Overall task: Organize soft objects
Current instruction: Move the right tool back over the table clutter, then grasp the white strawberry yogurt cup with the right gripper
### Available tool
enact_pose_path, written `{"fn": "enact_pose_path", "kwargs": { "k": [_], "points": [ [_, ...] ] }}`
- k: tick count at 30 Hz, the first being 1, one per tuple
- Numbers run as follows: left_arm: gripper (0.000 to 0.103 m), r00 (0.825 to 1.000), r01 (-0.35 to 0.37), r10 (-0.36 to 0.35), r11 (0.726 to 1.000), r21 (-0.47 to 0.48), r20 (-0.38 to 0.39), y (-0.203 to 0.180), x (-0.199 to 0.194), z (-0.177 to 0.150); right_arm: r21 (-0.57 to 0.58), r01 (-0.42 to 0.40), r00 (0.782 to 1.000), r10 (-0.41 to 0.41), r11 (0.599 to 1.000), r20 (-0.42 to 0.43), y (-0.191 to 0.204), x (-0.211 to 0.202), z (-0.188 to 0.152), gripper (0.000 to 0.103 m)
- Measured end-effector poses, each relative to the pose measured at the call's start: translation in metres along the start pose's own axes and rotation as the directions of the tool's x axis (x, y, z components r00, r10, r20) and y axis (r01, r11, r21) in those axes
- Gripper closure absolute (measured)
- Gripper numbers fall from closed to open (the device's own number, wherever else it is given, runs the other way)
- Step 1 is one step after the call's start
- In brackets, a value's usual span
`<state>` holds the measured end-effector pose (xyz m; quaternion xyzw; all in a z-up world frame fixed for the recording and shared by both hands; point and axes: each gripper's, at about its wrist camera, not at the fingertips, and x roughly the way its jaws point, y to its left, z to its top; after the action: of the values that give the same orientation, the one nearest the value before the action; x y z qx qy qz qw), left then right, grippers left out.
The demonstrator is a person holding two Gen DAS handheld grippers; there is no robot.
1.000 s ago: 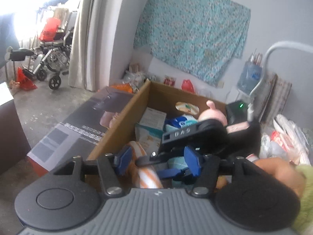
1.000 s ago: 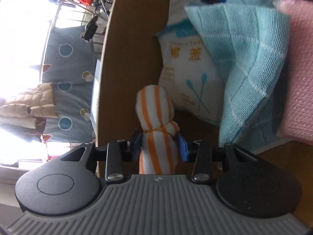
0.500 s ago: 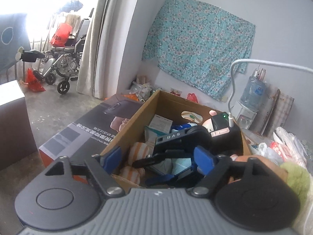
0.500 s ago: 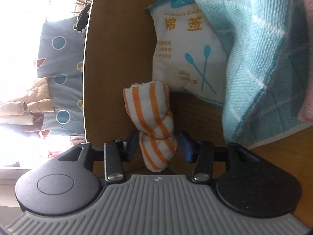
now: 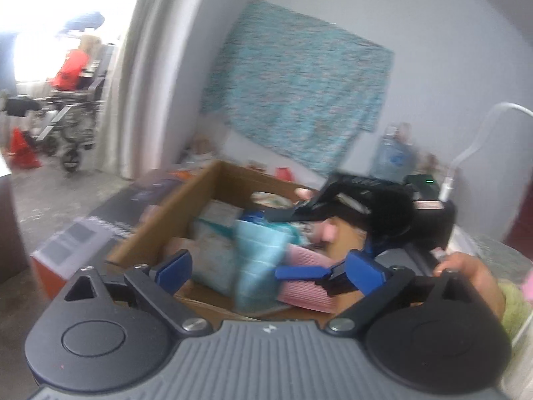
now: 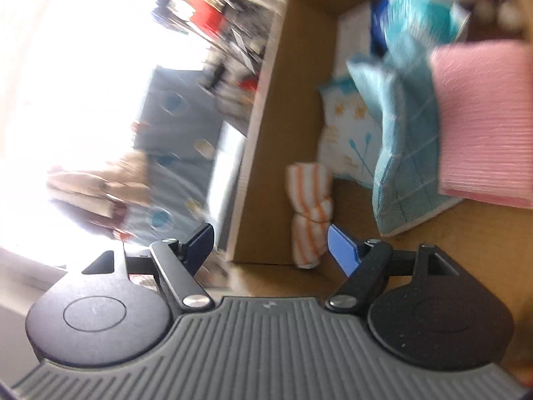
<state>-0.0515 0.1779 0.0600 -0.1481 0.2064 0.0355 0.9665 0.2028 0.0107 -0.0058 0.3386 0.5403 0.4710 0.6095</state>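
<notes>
Tongs spread, empty; only right view shows striped roll (image 6: 309, 213) in box (image 6: 283, 153).

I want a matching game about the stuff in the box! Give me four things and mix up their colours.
Things:
1. knotted cloth
2. folded towel
3. ribbed pad
4. box wall

Colours:
a. pink
b. brown cardboard
c. white with orange stripes
d. light blue

Pairs: 1-c, 2-d, 3-a, 4-b
</notes>
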Motion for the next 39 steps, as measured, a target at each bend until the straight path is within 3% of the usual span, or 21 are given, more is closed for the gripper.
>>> {"fn": "enact_pose_path", "kwargs": {
  "k": [4,7,10,12,15,19,21,23,27,31,34,39],
  "points": [
    [0.002,0.988,0.151,-0.149,0.987,0.056,-0.042,-0.036,0.002,-0.010,-0.075,-0.141,0.977,0.151,0.987,0.149,-0.005,-0.089,-0.038,0.020],
    [0.001,0.968,0.247,-0.239,0.960,0.129,-0.076,-0.070,0.004,-0.020,-0.141,-0.101,0.947,0.139,0.985,0.288,-0.010,-0.154,-0.069,0.019],
    [0.001,0.934,0.354,-0.335,0.917,0.184,-0.125,-0.107,0.009,-0.033,-0.149,-0.061,0.912,0.115,0.987,0.394,-0.022,-0.208,-0.094,0.019],
    [0.001,0.908,0.411,-0.381,0.888,0.204,-0.171,-0.127,0.016,-0.045,-0.135,-0.001,0.872,0.067,0.991,0.485,-0.032,-0.242,-0.113,0.019],
    [0.001,0.880,0.466,-0.418,0.854,0.233,-0.226,-0.158,0.031,-0.066,-0.087,0.079,0.796,-0.010,0.993,0.605,-0.054,-0.287,-0.141,0.018],
    [0.001,0.844,0.521,-0.451,0.817,0.247,-0.290,-0.198,0.056,-0.092,0.008,0.211,0.694,-0.155,0.977,0.703,-0.082,-0.319,-0.165,0.018],
    [0.001,0.832,0.542,-0.467,0.799,0.259,-0.301,-0.214,0.070,-0.104,0.060,0.288,0.645,-0.240,0.956,0.726,-0.094,-0.327,-0.170,0.018],
    [0.001,0.831,0.545,-0.463,0.788,0.286,-0.309,-0.232,0.085,-0.115,0.092,0.353,0.607,-0.303,0.931,0.735,-0.107,-0.327,-0.173,0.018],
    [0.004,0.814,0.567,-0.457,0.758,0.321,-0.358,-0.258,0.110,-0.137,0.138,0.491,0.551,-0.430,0.860,0.715,-0.122,-0.322,-0.157,0.018],
    [0.004,0.799,0.582,-0.447,0.743,0.329,-0.402,-0.264,0.126,-0.150,0.134,0.644,0.509,-0.553,0.753,0.660,-0.131,-0.307,-0.119,0.016],
    [0.004,0.793,0.581,-0.436,0.751,0.314,-0.425,-0.260,0.133,-0.154,0.116,0.722,0.488,-0.621,0.682,0.613,-0.139,-0.306,-0.095,0.016],
    [0.005,0.778,0.585,-0.428,0.760,0.284,-0.460,-0.252,0.145,-0.158,0.096,0.787,0.469,-0.691,0.610,0.551,-0.156,-0.295,-0.072,0.016]
  ]
}}
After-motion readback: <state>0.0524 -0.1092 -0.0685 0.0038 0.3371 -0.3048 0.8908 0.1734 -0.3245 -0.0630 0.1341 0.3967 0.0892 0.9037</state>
